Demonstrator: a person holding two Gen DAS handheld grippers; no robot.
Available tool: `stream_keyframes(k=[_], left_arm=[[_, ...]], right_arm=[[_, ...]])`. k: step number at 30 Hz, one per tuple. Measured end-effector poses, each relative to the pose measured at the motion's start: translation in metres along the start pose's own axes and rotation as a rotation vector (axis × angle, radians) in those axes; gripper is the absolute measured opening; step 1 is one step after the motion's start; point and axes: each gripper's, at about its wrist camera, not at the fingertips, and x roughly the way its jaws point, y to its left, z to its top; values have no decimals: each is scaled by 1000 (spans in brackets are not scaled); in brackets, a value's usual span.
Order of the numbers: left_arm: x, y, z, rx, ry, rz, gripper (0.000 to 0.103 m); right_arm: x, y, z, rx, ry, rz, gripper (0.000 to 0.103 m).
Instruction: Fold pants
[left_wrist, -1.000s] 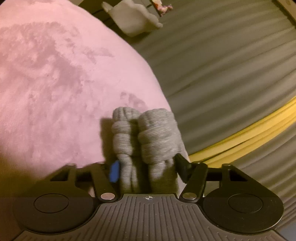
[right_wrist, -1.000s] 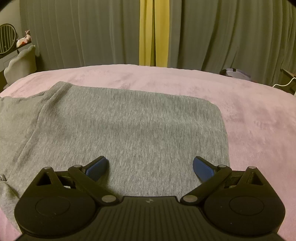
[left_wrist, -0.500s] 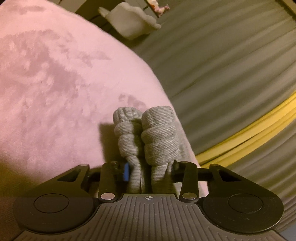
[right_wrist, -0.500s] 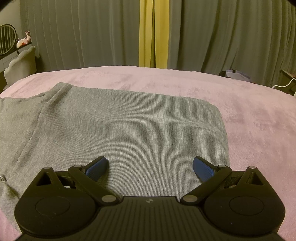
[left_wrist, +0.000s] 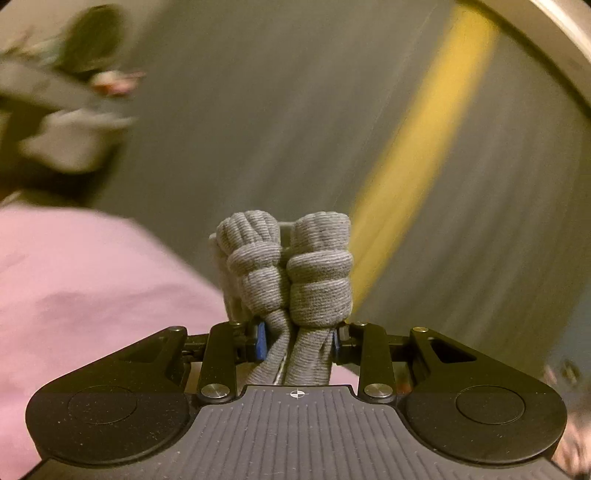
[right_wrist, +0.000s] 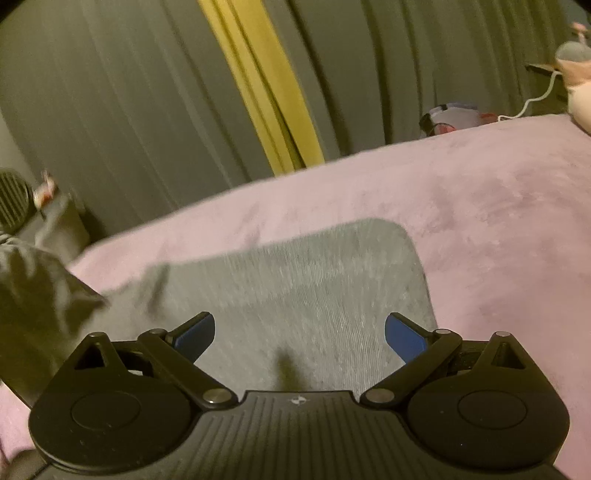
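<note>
The grey ribbed pants (right_wrist: 295, 295) lie flat on the pink bed cover (right_wrist: 498, 206) in the right wrist view, with a rounded folded corner at the right. At the left their cloth is raised and blurred. My right gripper (right_wrist: 299, 332) is open and empty, just above the flat part. In the left wrist view my left gripper (left_wrist: 297, 339) is shut on a bunched end of the pants (left_wrist: 288, 269), held up above the pink cover (left_wrist: 92, 288).
Grey curtains with a yellow strip (right_wrist: 266, 85) hang behind the bed. A pale chair (left_wrist: 66, 140) shows blurred at the left. A small device with a white cable (right_wrist: 454, 118) lies past the bed's far edge.
My left gripper has closed on the bunched cloth and lifted it, swinging up off the bed. The right gripper has tilted, and the left part of the pants has risen.
</note>
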Motion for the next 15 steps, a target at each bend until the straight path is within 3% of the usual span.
stream_keyframes(k=[3,6,11,15], left_arm=[[6,-62,-23,142,65,-121,34],[20,-116,-65,279,153,-175,34],[50,-171,-145,416,346,-170,34],[51,-187,-178,497,410,-144,34]], right_arm=[[-19,-9,2,72,-41,30,99],[-33,-21,1,159,-57,44,99],[-44,-40,-3,271,-64,57,99],[-38,-42,-4,293,-28,94,99]])
